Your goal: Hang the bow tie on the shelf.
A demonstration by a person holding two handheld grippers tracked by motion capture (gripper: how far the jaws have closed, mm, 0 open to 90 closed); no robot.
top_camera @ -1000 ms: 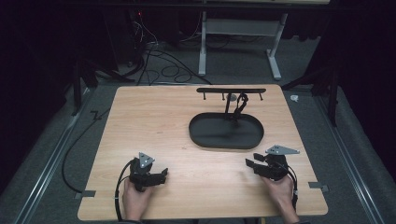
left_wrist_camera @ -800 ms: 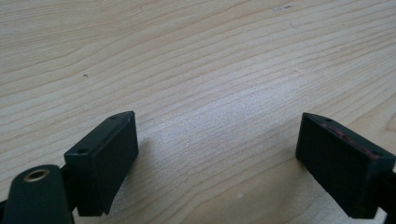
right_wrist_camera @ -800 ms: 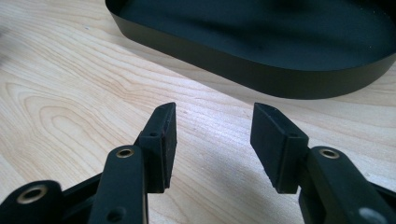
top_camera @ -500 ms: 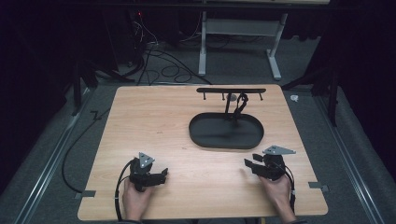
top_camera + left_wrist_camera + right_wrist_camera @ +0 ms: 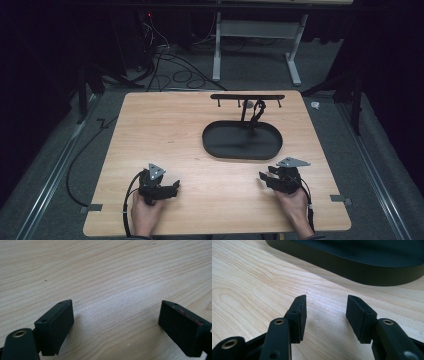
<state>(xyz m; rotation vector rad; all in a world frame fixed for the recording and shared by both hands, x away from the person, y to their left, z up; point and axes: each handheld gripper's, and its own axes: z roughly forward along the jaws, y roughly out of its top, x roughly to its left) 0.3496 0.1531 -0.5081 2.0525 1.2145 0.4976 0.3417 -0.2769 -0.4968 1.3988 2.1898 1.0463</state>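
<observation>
Both tools sat low on the pale wood-grain surface [image 5: 165,130], jaws apart and empty: left tool [image 5: 171,187], right tool [image 5: 264,176]. Just beyond the right one lay an oval black tray [image 5: 242,140] with a hook rack [image 5: 247,96] rising behind; it looked rigid, smooth, probably best gripped at its raised rim

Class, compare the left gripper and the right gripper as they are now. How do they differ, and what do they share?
The left gripper has its jaws spread wider than the right gripper. The left gripper faces bare table; the right gripper faces the black tray. Both are open, empty and held low over the table's near edge.
</observation>
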